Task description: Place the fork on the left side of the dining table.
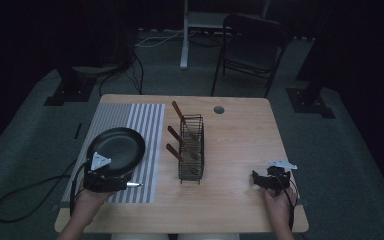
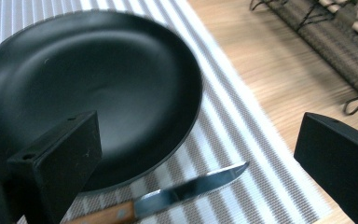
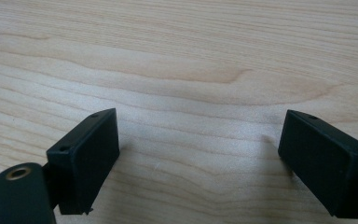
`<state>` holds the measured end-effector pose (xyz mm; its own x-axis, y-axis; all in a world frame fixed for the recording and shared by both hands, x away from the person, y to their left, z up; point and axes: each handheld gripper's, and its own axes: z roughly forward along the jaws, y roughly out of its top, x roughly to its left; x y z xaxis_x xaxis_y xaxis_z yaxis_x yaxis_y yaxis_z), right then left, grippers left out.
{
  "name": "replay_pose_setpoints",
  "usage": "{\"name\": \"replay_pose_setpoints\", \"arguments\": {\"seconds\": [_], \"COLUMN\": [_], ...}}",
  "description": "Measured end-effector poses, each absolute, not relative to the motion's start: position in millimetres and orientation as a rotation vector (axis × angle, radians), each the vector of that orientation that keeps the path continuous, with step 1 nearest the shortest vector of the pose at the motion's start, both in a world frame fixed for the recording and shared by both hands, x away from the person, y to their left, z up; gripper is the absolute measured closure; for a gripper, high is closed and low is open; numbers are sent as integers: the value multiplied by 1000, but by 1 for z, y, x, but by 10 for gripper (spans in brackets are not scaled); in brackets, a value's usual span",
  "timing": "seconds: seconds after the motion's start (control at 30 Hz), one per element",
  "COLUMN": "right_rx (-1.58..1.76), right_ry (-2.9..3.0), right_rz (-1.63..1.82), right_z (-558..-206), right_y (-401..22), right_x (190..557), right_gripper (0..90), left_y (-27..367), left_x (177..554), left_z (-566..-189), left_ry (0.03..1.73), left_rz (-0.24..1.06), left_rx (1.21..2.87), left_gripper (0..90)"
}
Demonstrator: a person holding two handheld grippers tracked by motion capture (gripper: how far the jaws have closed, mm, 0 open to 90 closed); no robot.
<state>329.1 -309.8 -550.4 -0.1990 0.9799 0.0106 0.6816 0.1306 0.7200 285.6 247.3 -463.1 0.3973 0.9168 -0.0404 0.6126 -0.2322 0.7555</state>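
A light wooden desk [image 1: 240, 150] is standing on grey carpet in a dim room, with a dark folding chair [image 1: 252, 47] and a white stand leg [image 1: 184, 35] waiting beyond its far edge and black cables trailing over the floor. A striped grey and white mat [image 1: 145, 125] is covering the desk's left part, and a round cable hole [image 1: 219, 109] is sitting near the far edge.

The left claw [image 1: 111, 181] is hovering low over the near end of the mat, its jaws spread wide and gripping nothing. A black frying pan [image 2: 88, 88] is lying on the mat directly ahead of it, its rim passing under the left jaw in the left gripper view. A knife [image 2: 177, 193] with a wooden handle is lying on the mat between the jaws, just beside the pan's near rim, blade pointing away to the claw's right. Farther off to that claw's right a black wire rack [image 1: 191, 148] is standing on bare wood, holding three wooden-handled utensils [image 1: 176, 136] that are leaning out of it.

The right claw [image 1: 266, 179] is resting low over bare desk, well apart from the rack, jaws likewise released, with plain wood grain [image 3: 191, 93] between them. A hand [image 1: 279, 205] is holding it from behind.
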Motion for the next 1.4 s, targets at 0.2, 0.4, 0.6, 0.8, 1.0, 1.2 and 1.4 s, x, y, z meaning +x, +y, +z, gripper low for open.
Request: {"name": "replay_pose_setpoints", "arguments": {"seconds": [0.2, 0.4, 0.6, 0.8, 1.0, 1.2, 1.4], "right_rx": [1595, 1594, 1594, 1595, 1593, 1594, 1594], "right_ry": [1943, 1943, 1943, 1943, 1943, 1942, 1942], "right_rz": [835, 835, 835, 835, 836, 836, 836], "right_z": [-550, -550, -550, -550, -550, -550, -550], "right_y": [-310, -310, -310, -310, -310, -310, -310], "right_x": [329, 329, 329, 329, 329, 329, 329], "right_gripper": [120, 120, 120, 120, 120, 120, 120], "left_y": [235, 220, 210, 193, 184, 171, 155], "left_x": [295, 313, 325, 344, 359, 372, 383], "left_z": [-451, -436, -426, -412, -395, -376, -376], "left_ry": [1259, 1197, 1172, 1146, 1121, 1093, 1103], "left_rz": [530, 505, 482, 471, 442, 423, 383], "left_rx": [1946, 1938, 1922, 1927, 1916, 1876, 1890], "left_gripper": [8, 8, 8, 8, 8, 38, 40]}}
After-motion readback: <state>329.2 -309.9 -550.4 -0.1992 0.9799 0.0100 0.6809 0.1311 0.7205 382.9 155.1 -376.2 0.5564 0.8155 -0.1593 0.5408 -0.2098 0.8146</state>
